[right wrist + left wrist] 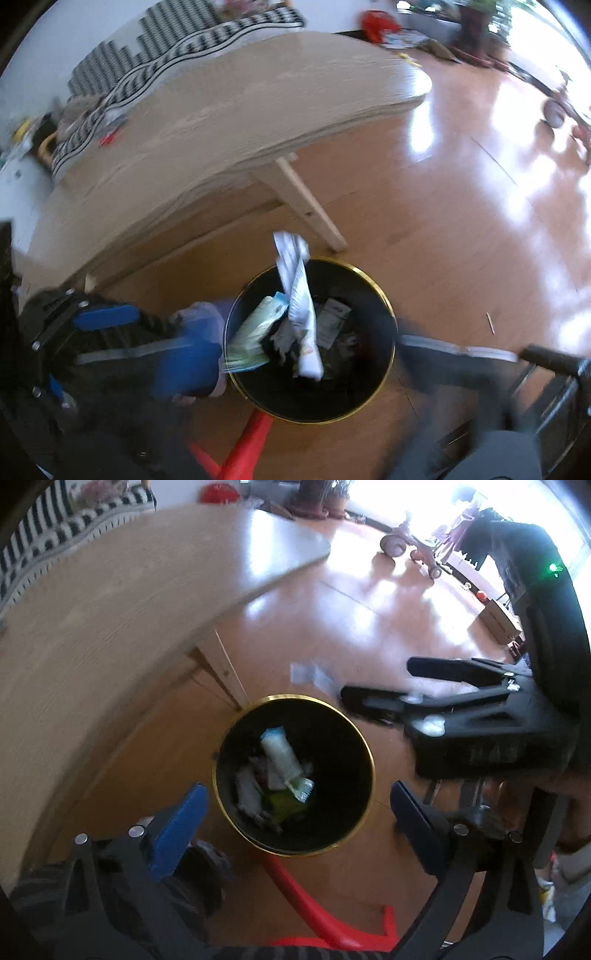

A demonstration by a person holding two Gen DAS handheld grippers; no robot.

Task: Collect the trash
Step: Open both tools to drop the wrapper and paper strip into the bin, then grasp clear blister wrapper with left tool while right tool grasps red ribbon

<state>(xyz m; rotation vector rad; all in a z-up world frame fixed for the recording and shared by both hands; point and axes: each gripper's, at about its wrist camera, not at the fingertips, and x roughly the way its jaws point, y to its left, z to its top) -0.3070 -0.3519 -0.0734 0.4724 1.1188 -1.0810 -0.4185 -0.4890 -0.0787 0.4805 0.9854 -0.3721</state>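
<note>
Black round trash bin [334, 834] with a gold rim, standing upright on the wooden floor beside a table leg, holding crumpled wrappers [282, 755], a twisted white paper wrapper [301, 302] in mid-air over its opening

You have a pale wooden table [122, 590] over a glossy wood floor [332, 627], a striped black-and-white cloth [177, 48] behind it, a red plastic stool [314, 897] near you, and a pink tricycle [410, 544] by the bright window.

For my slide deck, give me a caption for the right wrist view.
Open right tool above the black bin, a white wrapper dropping in beside the wooden table.
</note>
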